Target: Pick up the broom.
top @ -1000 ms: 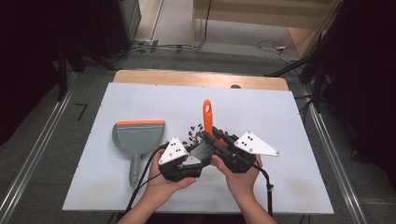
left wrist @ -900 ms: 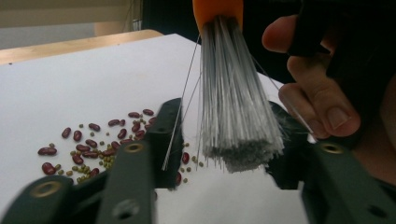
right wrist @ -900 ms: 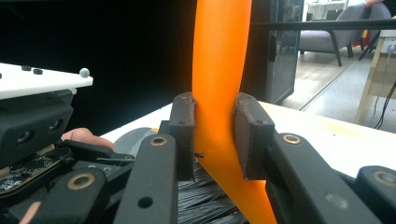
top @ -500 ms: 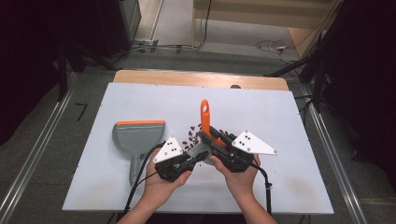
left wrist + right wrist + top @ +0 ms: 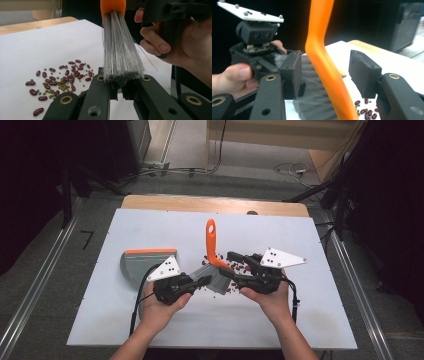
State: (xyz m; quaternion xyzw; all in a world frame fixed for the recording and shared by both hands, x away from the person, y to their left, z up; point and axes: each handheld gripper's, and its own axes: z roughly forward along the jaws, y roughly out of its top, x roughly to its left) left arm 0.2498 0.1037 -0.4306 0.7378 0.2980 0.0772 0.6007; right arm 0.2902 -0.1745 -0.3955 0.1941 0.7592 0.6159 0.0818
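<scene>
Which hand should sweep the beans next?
Left, probably: left gripper is clamped on the brush bristles, while the right gripper's fingers have just been opening off its orange handle. Beans lie beside it.

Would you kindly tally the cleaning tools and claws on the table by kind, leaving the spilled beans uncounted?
Brush (orange handle, grey bristles): 1
Dustpan (grey, orange edge): 1
Claws: 2, the left claw shut on the bristle tips, the right claw open around the handle, its jaws having just been opening.
Total: 4
</scene>
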